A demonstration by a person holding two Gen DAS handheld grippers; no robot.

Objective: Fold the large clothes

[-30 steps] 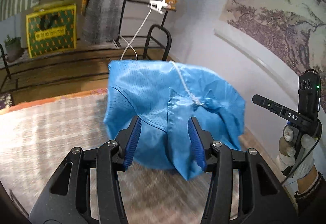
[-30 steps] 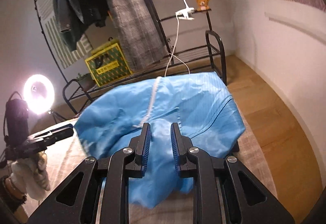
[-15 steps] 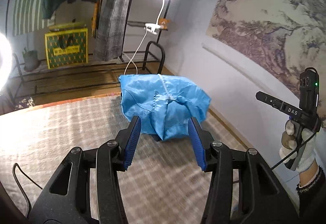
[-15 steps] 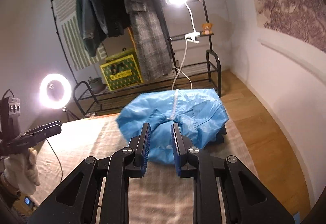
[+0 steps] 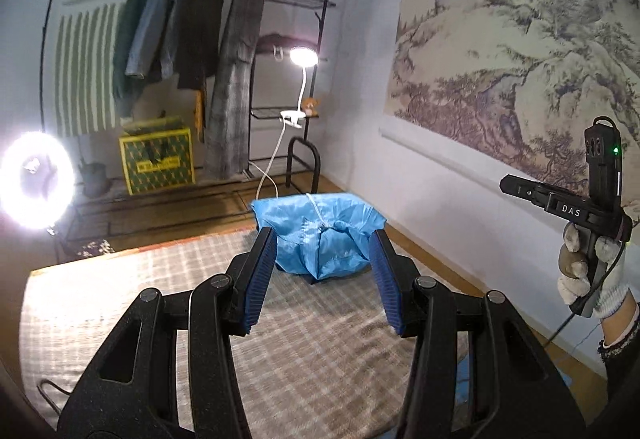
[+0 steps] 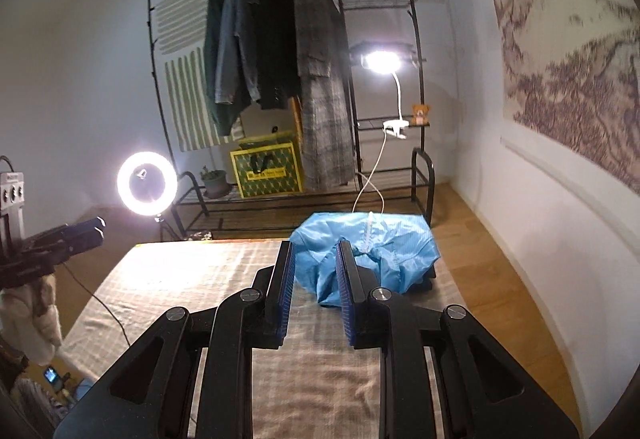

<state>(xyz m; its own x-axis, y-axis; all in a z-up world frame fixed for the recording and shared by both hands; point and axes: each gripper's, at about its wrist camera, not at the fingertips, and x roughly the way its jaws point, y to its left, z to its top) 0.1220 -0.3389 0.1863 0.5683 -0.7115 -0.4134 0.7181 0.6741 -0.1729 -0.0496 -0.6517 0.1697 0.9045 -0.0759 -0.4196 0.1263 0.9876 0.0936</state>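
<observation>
Blue garment (image 5: 320,235) bunched in a heap at the far right end of the checked bed cover (image 5: 132,299), white drawstring running across its top. Well apart from the left gripper (image 5: 322,281), jaws parted, nothing between them. Likewise well ahead of the right gripper (image 6: 316,279), jaws narrowly apart and empty. Clothes rack (image 6: 360,87) behind the heap.

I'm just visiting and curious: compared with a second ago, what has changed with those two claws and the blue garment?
Both grippers, left and right, pulled back and up from the blue garment, which now looks smaller and farther off. Nothing was grasped or released. The garment stays bunched at the far end of the checked cloth; jaw gaps unchanged.
</observation>
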